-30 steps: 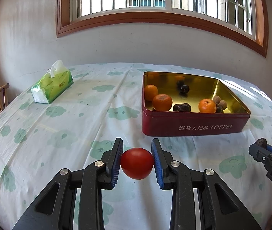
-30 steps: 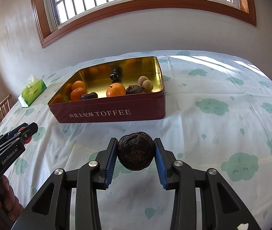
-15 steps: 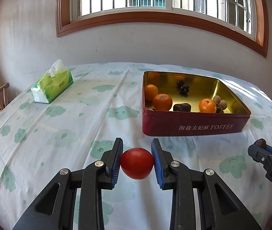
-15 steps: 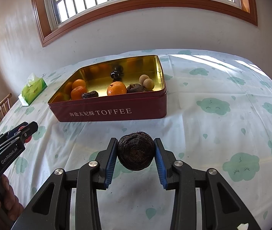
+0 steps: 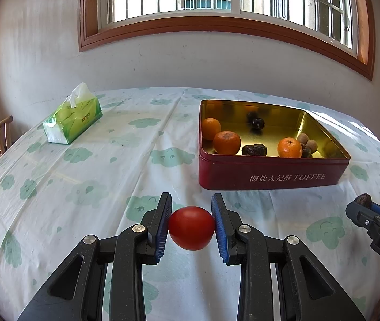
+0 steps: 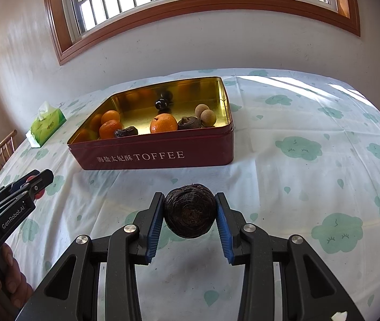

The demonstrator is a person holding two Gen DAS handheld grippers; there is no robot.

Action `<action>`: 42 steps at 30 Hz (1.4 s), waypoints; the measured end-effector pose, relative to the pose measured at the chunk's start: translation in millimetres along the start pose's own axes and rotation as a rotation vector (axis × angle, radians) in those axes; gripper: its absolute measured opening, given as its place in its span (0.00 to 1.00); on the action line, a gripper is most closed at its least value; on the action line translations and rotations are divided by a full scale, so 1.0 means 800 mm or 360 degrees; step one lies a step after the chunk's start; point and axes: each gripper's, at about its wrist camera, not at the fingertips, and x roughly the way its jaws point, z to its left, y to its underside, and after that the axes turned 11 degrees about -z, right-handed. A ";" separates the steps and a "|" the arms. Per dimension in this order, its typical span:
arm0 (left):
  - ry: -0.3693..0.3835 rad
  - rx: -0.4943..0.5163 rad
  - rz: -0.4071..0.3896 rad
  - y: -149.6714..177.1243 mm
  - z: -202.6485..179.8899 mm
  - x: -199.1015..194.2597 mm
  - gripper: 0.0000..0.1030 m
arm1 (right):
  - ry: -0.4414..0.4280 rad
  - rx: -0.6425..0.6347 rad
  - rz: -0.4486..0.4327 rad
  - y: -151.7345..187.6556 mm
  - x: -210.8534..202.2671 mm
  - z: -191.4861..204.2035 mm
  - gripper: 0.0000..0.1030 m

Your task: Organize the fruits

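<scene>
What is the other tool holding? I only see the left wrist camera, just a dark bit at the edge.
Observer: The right tool is clamped on a dark rough round fruit.
Operator: Is it at the tin?
Observer: No, the red tin stands ahead of it, apart.
Operator: Who holds my tool?
Observer: A hand grips the handle of the left tool, which clamps the red tomato.
</scene>
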 end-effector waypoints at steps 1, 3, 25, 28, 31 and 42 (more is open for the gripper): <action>0.0000 0.0000 0.0000 0.000 0.000 0.000 0.31 | -0.0001 0.0000 -0.0002 0.001 0.000 0.001 0.34; 0.0001 0.0000 -0.0001 0.000 0.000 0.000 0.31 | -0.0001 0.0000 -0.0002 0.001 0.001 0.001 0.34; 0.0001 0.0001 -0.0002 0.001 0.000 0.000 0.31 | -0.0002 -0.0001 -0.0005 0.000 0.000 0.001 0.35; 0.0002 0.0001 -0.0001 0.001 0.000 0.000 0.31 | -0.0001 -0.0001 -0.0007 0.001 0.000 0.001 0.35; 0.0000 -0.0002 -0.0003 0.000 0.001 -0.001 0.31 | -0.0002 -0.0004 -0.0010 0.000 0.000 0.003 0.35; 0.0002 -0.0002 -0.0009 0.000 0.001 -0.002 0.31 | -0.0030 -0.0021 -0.0043 -0.002 -0.007 0.005 0.35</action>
